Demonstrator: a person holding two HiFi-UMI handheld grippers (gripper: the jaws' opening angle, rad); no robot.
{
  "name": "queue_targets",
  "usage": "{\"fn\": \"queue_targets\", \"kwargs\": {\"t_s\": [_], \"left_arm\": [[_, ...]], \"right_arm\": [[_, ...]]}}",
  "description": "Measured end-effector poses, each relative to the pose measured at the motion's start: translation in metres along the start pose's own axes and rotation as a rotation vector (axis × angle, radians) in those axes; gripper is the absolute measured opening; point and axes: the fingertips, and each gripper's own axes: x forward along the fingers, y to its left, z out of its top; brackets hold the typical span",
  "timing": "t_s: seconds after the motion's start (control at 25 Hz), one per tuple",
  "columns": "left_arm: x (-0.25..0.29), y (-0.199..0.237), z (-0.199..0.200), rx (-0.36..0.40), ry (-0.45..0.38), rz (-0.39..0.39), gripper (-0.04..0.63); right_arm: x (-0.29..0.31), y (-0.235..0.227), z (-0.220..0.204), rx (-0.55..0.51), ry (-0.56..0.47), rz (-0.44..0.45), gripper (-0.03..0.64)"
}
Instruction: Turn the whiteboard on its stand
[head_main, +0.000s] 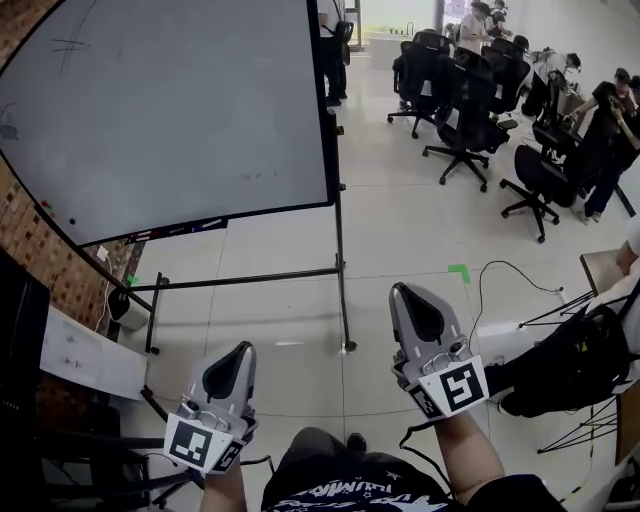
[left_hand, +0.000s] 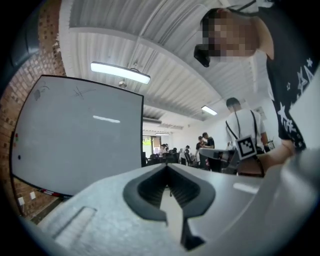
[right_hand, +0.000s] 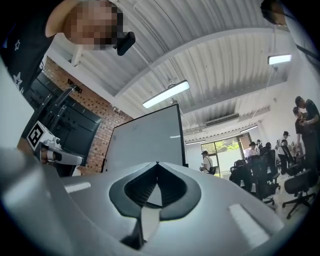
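Whiteboard (head_main: 170, 110): flat grey panel, thin black frame, on tubular black stand (head_main: 340, 262). Left tool (head_main: 243, 348) and right tool (head_main: 400, 291), moulded grey, ribbed black inside: both fully closed, gripping nothing.

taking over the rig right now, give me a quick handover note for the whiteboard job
Left hand-held gripper: jaws together, empty, held low in front of the person.
Right hand-held gripper: jaws together, empty, also low.
Whiteboard: ahead and to the left on its stand, white face toward us, next to the brick wall. Neither gripper touches it.
Done: nothing on the board yet.
Left: move in, take the board's edge, probably the near right one, and turn it on the stand.
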Motion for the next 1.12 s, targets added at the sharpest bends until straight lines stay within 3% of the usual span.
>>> {"fn": "queue_targets", "kwargs": {"t_s": [0.2,0.32,0.6,0.76,0.96,1.12], "left_arm": [[0.032,0.035,-0.016,-0.038,0.022,-0.003,0.005],[0.063,0.057,-0.026,-0.023,0.031,-0.008,0.005],[0.148,0.13,-0.031,-0.022,0.035,0.006,0.005],[0.186,0.154,-0.03,-0.017,0.015,-0.048,0.005],[0.219,0.178,-0.048,-0.015,0.036,-0.127,0.005],[0.234,0.19,-0.05,-0.024,0.045,-0.141,0.005]], "right_arm": [[0.038,-0.003,-0.022,0.019,0.02,0.006,0.008],[0.055,-0.023,-0.033,0.018,0.036,-0.016,0.008],[0.129,-0.072,-0.037,-0.086,0.017,-0.102,0.009],[0.171,-0.09,-0.05,-0.077,0.021,-0.138,0.014],[0.214,-0.097,-0.076,-0.067,0.082,-0.157,0.065],[0.241,-0.1,-0.087,-0.049,0.118,-0.111,0.135]]}}
